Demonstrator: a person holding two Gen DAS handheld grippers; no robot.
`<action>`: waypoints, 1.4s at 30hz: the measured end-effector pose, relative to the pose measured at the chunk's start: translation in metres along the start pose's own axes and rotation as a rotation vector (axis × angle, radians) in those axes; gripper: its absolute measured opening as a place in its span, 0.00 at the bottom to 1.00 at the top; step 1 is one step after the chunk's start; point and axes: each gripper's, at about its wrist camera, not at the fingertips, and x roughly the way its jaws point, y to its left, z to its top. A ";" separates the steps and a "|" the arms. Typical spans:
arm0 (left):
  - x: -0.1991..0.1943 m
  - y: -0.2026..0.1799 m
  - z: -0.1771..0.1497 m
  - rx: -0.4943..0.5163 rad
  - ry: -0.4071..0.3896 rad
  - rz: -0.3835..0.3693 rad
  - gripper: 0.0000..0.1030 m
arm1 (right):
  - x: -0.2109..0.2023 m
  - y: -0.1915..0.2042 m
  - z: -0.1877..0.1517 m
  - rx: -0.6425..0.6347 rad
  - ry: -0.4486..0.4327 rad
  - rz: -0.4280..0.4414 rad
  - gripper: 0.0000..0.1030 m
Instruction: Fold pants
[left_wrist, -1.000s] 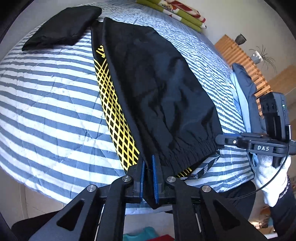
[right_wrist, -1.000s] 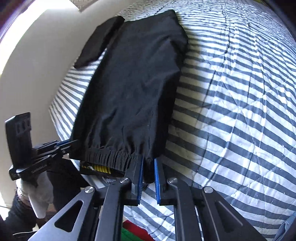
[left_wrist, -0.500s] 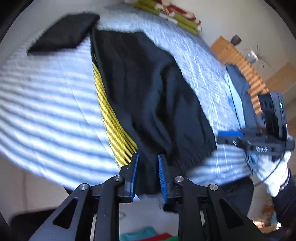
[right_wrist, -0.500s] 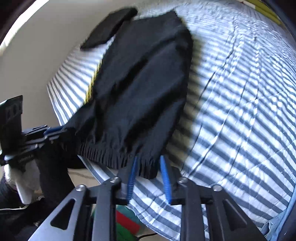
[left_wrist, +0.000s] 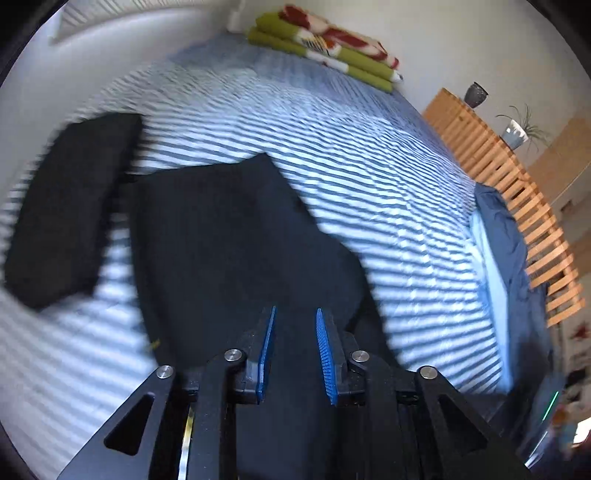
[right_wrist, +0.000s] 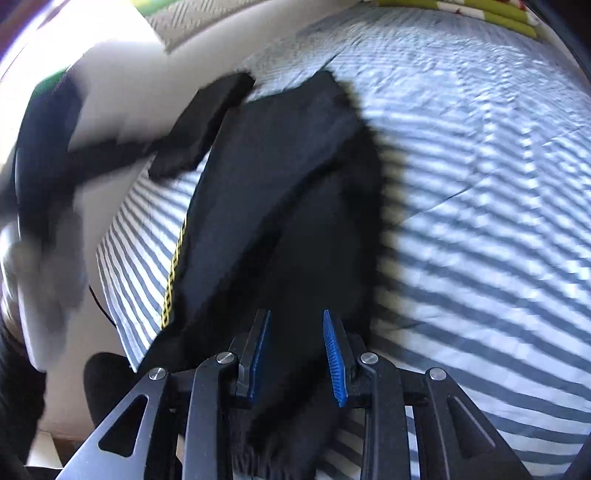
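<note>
- Both jaw pairs have just been opening: left gripper (left_wrist: 294, 354) and right gripper (right_wrist: 297, 356) stand part open, pads clear of the cloth.
- Black pants (left_wrist: 229, 251) lie released on the striped bed (left_wrist: 388, 155) (yellow side panel nearly covered), beside a folded black garment (left_wrist: 66, 206); this fold looks laid.

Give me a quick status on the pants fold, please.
Left gripper and right gripper jaws apart, just been opening. Black pants on striped bed. Folded black garment beside them.

Striped bed (left_wrist: 388, 155), folded green-and-red blanket (left_wrist: 325, 48) at its far end, slatted wooden rack (left_wrist: 517, 206) with vase (left_wrist: 475, 94) and potted plant (left_wrist: 517, 133).
</note>
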 end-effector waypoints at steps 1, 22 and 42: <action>0.015 -0.008 0.010 -0.008 0.025 -0.003 0.51 | 0.006 0.002 -0.005 -0.011 0.017 0.015 0.26; 0.072 0.034 0.016 -0.090 -0.023 -0.079 0.05 | 0.025 0.009 -0.019 -0.064 0.083 0.181 0.28; 0.072 0.092 -0.050 -0.127 -0.076 -0.238 0.03 | 0.080 -0.013 0.174 0.029 0.189 0.202 0.29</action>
